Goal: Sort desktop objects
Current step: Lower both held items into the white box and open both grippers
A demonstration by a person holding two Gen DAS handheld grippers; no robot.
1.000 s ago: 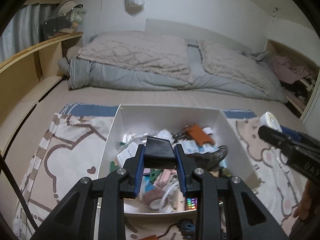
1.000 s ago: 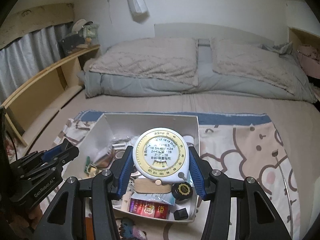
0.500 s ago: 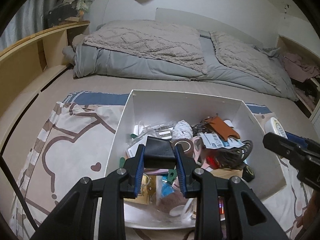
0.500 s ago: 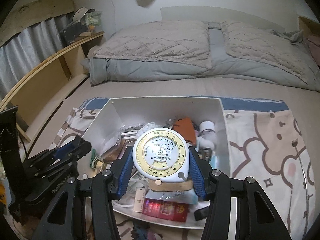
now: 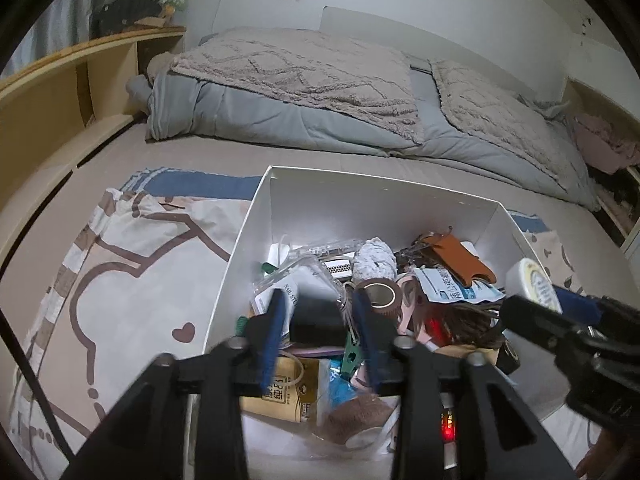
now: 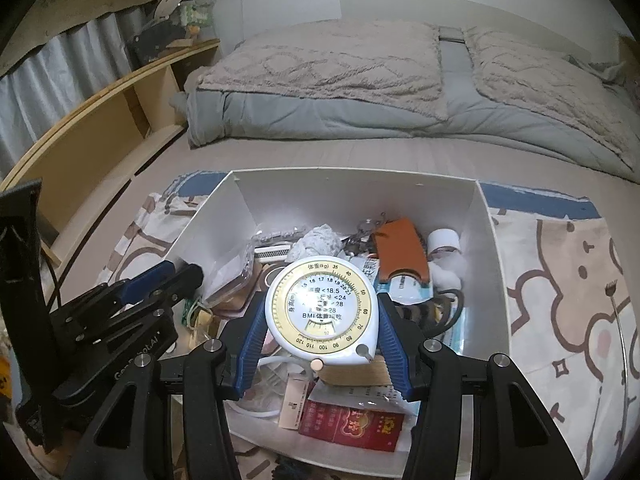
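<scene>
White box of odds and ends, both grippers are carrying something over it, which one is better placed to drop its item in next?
Probably left. The left gripper holds its black item low among the clutter inside the white box; the right gripper holds the tape measure higher above it.

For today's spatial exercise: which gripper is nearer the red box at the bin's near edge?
Right. The right gripper, shut on the BMI tape, hangs just above the red box. The left gripper, holding a black item, is over the bin's left side.
</scene>
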